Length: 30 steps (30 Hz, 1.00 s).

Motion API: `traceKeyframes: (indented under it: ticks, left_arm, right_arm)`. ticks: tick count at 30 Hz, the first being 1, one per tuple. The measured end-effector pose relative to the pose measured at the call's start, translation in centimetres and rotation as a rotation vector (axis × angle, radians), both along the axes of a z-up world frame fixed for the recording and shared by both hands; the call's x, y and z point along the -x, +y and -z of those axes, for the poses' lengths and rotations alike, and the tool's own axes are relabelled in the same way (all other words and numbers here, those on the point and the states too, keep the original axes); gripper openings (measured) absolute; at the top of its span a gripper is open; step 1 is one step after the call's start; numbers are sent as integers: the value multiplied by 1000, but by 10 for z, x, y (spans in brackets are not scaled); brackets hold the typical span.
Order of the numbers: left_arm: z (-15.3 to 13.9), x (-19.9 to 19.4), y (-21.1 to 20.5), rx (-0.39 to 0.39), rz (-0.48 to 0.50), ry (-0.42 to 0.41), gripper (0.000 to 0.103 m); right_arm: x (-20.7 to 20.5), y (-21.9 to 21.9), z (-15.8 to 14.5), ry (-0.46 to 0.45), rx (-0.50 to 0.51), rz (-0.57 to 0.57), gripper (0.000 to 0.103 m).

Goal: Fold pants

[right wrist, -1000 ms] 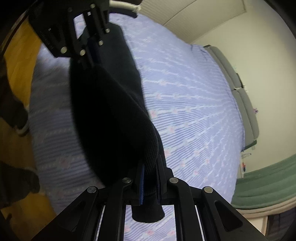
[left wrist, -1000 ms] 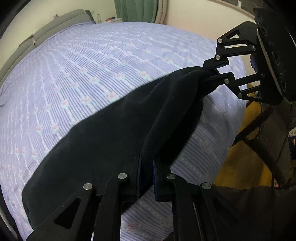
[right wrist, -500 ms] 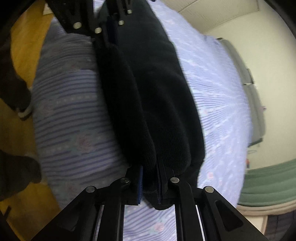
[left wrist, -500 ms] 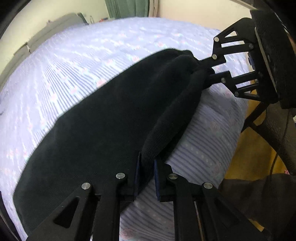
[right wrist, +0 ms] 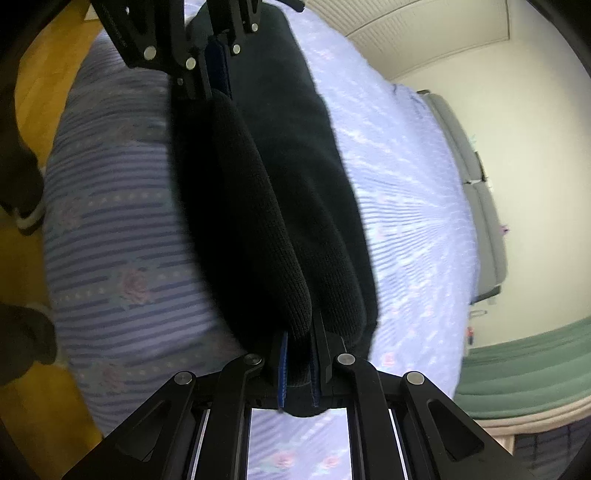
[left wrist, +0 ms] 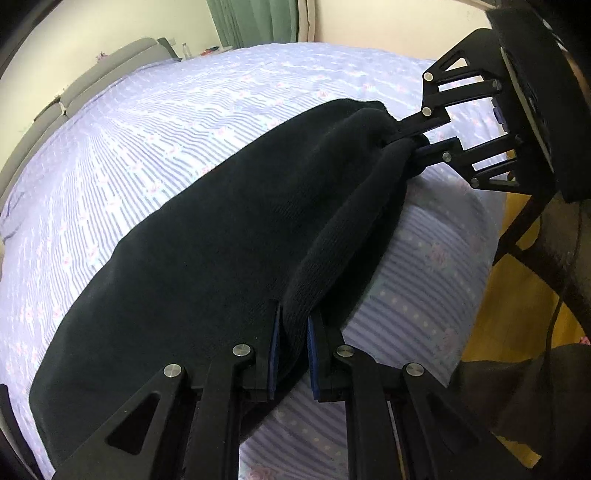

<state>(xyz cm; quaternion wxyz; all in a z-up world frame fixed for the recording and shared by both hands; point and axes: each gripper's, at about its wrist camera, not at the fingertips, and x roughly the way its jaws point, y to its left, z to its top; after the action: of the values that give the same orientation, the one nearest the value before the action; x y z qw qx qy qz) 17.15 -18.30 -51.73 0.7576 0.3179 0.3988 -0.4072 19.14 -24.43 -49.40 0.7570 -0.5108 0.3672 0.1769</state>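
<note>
The black knit pants lie spread on the bed's blue striped sheet, near its foot edge. My left gripper is shut on a bunched fold of the pants at one end. My right gripper shows at the upper right, shut on the other end of the same fold. In the right wrist view the right gripper grips the pants, and the left gripper pinches the far end. The rolled edge runs taut between the two grippers, low over the sheet.
The bed's edge drops to a yellow wooden floor on the right. A dark chair frame stands beside the bed. A grey headboard and green curtains lie at the far side.
Both grippers have lowered the held edge from above the bed down onto the sheet. The pants, hanging a second ago, now lie spread flat. Both grips are unchanged.
</note>
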Motion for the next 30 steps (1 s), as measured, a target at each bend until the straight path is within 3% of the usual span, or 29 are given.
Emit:
traceKeyframes:
  ticks: [8,10,13,15,18,24,30]
  left_arm:
    - [-1,4,4,12,-52,8,19]
    - [-1,-1,9,8,-65,7,25]
    - [-7,-5,13,5,-97,5,46]
    - [-17,-4,19,13,-123,-5,64]
    - [-30,0,25,20,-128,-14,65]
    - [-75,0,54,61,-192,-13,68]
    - [-113,-28,110,45,-353,-37,68]
  right_arm:
    - [-14,-1,-4,39,-44,97,11]
    - [-15,-1,-7,39,-41,108,13]
    - [-17,-1,-14,37,-29,113,20]
    - [-16,-1,-21,40,-32,121,48]
    - [3,12,-32,-10,-25,131,73]
    - [11,23,-79,-28,-81,178,75]
    - [-1,54,-126,-12,-201,237,75]
